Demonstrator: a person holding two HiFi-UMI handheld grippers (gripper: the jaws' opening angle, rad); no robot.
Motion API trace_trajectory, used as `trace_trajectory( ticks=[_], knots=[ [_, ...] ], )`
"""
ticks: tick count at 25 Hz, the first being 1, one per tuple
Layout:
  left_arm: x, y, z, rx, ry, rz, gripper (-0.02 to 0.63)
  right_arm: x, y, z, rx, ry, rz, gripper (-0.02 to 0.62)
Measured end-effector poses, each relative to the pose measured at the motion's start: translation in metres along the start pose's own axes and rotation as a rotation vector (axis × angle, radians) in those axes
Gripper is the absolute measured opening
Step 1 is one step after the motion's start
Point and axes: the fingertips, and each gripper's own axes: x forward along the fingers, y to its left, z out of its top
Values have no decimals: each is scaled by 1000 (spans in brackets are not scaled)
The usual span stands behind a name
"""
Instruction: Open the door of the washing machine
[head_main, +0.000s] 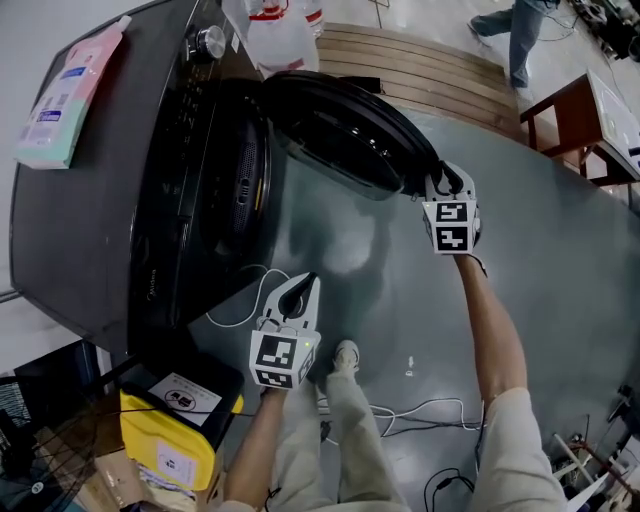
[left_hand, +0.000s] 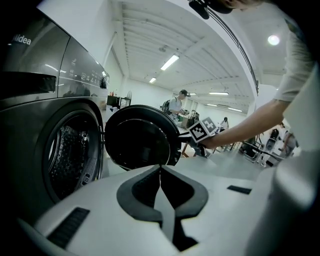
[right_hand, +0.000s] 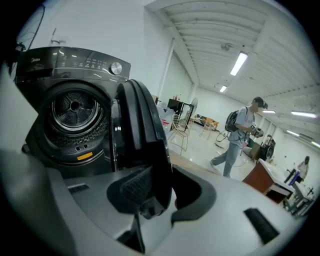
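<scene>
Right gripper (head_main: 445, 185): jaws part-closed on the free rim of the door (head_main: 350, 135), which sits between its pads, a hold that lets the door be swung about its hinge. The door stands well out from the washing machine (head_main: 90, 200), leaving the drum mouth (head_main: 235, 180) uncovered ahead and to the left of that gripper. Left gripper (head_main: 298, 288): jaws together on nothing, well short of the door; judged idle, since one grip suffices.

Right tongs (head_main: 438, 182) on open door (head_main: 345, 135)
</scene>
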Motion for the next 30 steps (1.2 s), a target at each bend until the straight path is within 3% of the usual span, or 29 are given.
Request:
trace_trajectory(
  ticks=[10,20,30],
  knots=[
    [-7,6,6,2,-10,9,9,-15,7,-18,49,30,5,158],
    [-27,10,11,18,-33,30,9,-84,50,-24,128,-58,32,51],
    [-67,18,2,4,-51,63,9,-164,122,-15,210,-143,102,0]
  ],
)
